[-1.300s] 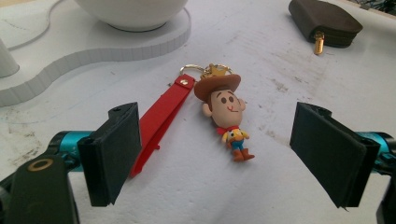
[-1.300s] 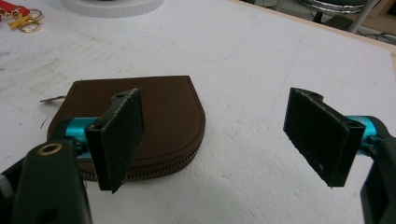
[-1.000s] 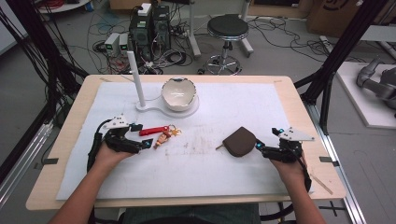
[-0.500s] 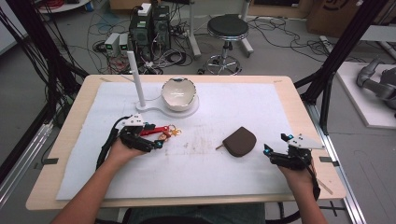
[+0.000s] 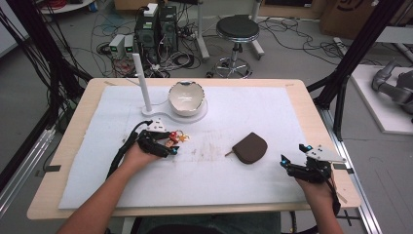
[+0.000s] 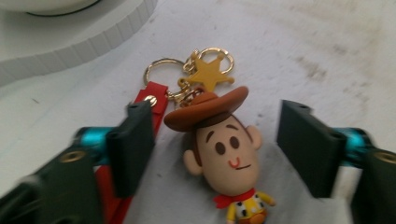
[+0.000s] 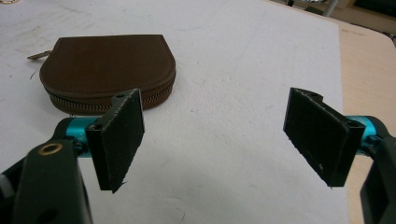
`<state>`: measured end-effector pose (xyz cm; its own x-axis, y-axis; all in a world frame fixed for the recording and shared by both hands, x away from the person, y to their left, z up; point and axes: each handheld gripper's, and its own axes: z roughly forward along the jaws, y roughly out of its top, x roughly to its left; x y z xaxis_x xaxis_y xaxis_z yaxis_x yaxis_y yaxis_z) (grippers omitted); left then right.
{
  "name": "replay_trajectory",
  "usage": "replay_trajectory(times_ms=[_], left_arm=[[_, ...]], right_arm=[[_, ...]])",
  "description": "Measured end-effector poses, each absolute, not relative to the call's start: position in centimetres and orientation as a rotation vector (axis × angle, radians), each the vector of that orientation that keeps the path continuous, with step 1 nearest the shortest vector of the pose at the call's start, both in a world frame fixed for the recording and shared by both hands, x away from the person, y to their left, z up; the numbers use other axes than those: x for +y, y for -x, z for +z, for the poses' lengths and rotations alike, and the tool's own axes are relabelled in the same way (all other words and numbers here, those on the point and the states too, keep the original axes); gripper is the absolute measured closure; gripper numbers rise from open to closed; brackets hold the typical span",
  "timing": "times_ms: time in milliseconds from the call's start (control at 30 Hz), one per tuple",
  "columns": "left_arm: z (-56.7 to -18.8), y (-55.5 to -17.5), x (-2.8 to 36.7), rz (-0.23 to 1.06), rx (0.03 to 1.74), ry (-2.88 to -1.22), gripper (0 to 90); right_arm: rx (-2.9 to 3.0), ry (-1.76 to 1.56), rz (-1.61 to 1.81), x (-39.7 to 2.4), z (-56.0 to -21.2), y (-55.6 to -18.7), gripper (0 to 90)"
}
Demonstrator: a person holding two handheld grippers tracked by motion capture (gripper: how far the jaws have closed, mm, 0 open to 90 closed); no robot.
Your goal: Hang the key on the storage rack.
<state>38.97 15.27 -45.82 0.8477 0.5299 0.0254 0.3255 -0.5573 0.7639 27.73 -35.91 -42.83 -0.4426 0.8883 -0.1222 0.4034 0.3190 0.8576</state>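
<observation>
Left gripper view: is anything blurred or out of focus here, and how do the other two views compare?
Left gripper view: the cowboy figure keychain is fairly sharp, the near black jaws soft and smeared at the lower left. Right gripper view: the brown zipped leather pouch is reasonably crisp, lighting even. High view: soft and low in detail, no harsh glare on the white table mat.

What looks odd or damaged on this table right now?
The white bowl on the white stand has a jagged, uneven rim, as if chipped. The white mat is smudged with brownish marks between the cowboy keychain and the brown zip pouch. Nothing is spilled or toppled.
</observation>
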Motion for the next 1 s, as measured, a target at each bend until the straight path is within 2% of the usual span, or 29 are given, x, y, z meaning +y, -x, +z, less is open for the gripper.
replay_trajectory(times_ms=[33, 67, 167, 200, 500, 1000], left_arm=[[-45.9, -39.0, 15.2, 0.314, 0.614, -2.205, 35.3], [-45.8, -39.0, 15.2, 0.299, 0.607, -2.204, 40.2], [-45.8, -39.0, 15.3, 0.286, 0.603, -2.2, 43.7], [-45.8, -39.1, 15.3, 0.289, 0.592, -2.208, 47.5], [-45.4, -39.2, 15.6, 0.25, 0.596, -2.194, 48.7], [-42.3, -38.3, 17.0, 0.173, 0.556, -1.991, 49.0]], right_arm=[[1.989, -1.136, 1.045, -35.9, -42.8, -27.7, 20.5], [1.99, -1.138, 1.043, -35.9, -42.8, -27.7, 20.5], [1.99, -1.135, 1.041, -35.9, -42.8, -27.7, 20.5], [1.993, -1.133, 1.04, -35.8, -42.8, -27.7, 20.5], [2.002, -1.117, 1.042, -35.6, -42.8, -27.8, 20.6], [2.019, -1.111, 1.038, -35.2, -43.0, -28.2, 20.6]])
